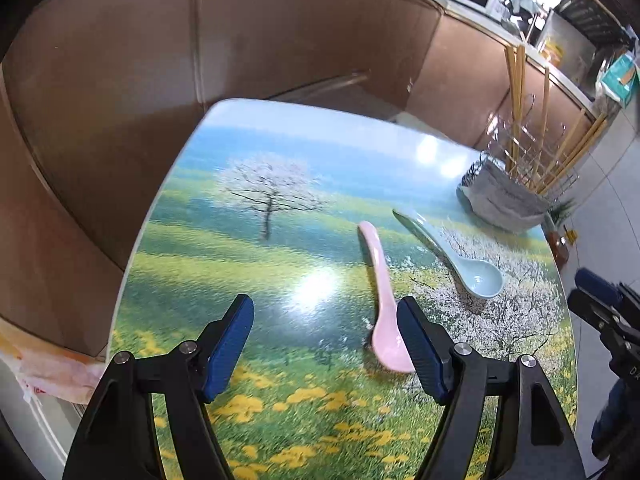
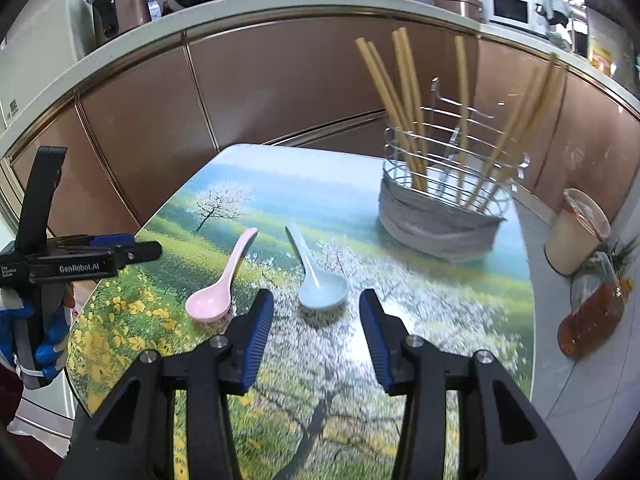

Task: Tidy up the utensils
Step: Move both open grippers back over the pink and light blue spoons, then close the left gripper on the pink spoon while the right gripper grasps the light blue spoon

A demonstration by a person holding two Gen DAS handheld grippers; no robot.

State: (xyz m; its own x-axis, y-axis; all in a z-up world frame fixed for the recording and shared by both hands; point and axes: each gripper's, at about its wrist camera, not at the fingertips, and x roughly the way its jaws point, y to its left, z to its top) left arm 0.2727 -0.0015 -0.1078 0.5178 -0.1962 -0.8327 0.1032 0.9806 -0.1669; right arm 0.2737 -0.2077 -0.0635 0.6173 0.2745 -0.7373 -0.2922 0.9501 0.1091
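1. Left gripper (image 1: pixel 325 350) fingers spread, empty, above the tabletop (image 1: pixel 240 272); pink spoon (image 1: pixel 382 300) lies beside its right finger.
2. Right gripper (image 2: pixel 316 338) fingers spread, empty; blue spoon (image 2: pixel 320 280) lies just ahead, near the wire utensil holder (image 2: pixel 436 216).

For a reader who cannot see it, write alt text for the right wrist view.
The open right gripper points at a blue spoon lying beside a pink spoon on a meadow-print table. Behind stands a wire holder of chopsticks.

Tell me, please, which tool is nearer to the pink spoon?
Left. The left tool hangs open just above the pink spoon, its bowl beside one finger. The right tool is open in front of the blue spoon, further off.
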